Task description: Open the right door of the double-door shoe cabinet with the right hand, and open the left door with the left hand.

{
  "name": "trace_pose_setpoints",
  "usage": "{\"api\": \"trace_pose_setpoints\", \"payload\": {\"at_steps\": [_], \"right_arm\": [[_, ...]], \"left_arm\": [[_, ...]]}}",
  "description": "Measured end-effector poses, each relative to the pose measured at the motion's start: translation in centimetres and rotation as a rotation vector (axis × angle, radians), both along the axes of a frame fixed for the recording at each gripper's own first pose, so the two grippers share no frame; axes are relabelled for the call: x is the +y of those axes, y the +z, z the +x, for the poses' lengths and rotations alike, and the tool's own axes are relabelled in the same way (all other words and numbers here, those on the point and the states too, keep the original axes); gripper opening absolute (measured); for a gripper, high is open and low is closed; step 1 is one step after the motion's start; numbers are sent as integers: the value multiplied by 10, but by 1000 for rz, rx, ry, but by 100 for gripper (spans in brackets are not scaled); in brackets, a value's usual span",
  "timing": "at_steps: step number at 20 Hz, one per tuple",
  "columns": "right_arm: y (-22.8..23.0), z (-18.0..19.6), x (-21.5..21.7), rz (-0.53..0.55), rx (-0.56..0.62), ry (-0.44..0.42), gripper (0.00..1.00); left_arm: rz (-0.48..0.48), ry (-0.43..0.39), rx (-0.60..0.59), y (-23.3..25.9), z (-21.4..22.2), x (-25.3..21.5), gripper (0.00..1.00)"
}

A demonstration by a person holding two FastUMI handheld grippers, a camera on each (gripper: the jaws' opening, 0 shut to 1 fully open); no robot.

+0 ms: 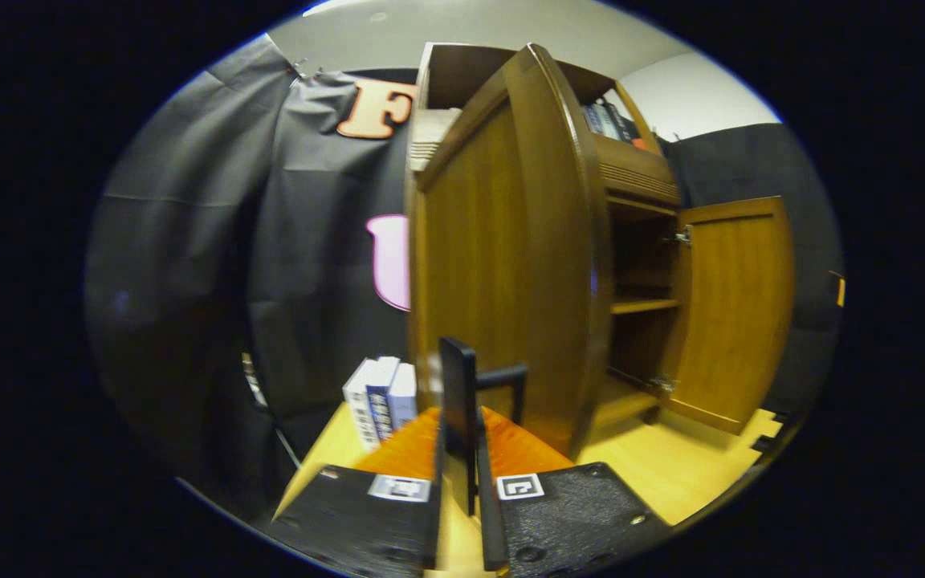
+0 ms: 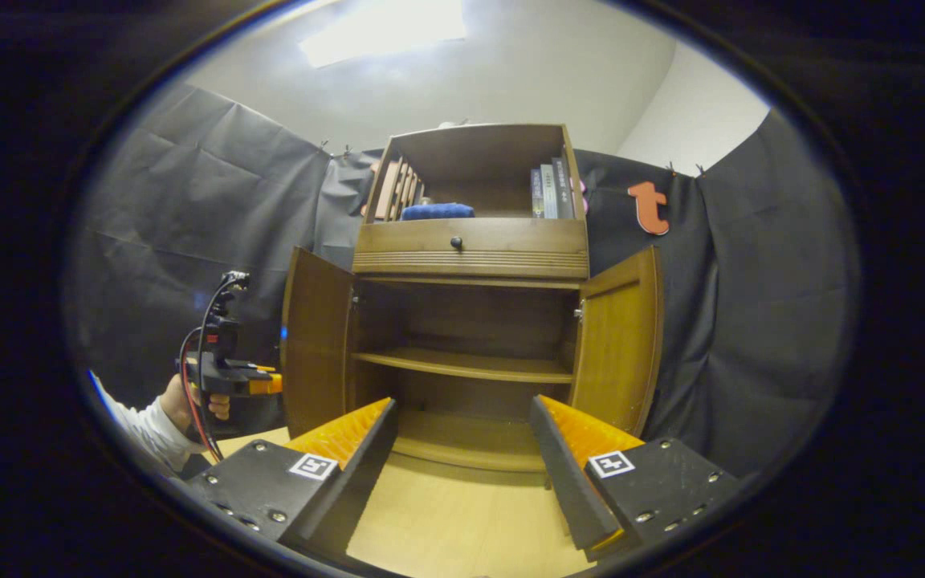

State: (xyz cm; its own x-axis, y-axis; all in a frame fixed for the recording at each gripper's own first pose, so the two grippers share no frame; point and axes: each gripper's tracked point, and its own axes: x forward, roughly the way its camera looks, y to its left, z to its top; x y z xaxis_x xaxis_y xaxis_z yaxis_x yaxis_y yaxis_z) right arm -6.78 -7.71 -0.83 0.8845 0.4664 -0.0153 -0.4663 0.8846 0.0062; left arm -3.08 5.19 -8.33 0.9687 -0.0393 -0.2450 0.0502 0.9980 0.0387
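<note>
Black textured mounts behind each gripper (image 2: 462, 461), studded with silver screws, each bearing a white square tag (image 2: 611, 464) with black marker. Red and black cables (image 2: 199, 377) looped over left gripper (image 2: 226, 373). White sleeve (image 2: 141, 437) at wrist.

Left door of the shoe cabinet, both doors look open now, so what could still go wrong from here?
1. The left gripper has its jaws shut on the left door's handle; pulling away before opening could jerk the left door.
2. Books stand close behind that door, so a wider swing might knock them.
3. The right gripper hangs open before the cabinet; pushing forward could bump the right door.
</note>
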Motion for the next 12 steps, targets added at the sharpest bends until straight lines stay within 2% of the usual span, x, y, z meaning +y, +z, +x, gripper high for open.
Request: {"api": "trace_pose_setpoints", "payload": {"at_steps": [1, 2, 8, 12], "right_arm": [[-1, -1, -1, -5, 4, 4, 98], [-2, -1, 0, -10, 7, 9, 98], [-7, -4, 3, -11, 25, 30, 98], [-8, -3, 4, -6, 33, 31, 98]], "left_arm": [[-33, -12, -21, 8, -5, 6, 14], [-42, -25, 1, 5, -4, 10, 12], [-64, -126, -11, 8, -2, 47, 5], [-101, -211, -25, 9, 0, 62, 6]]}}
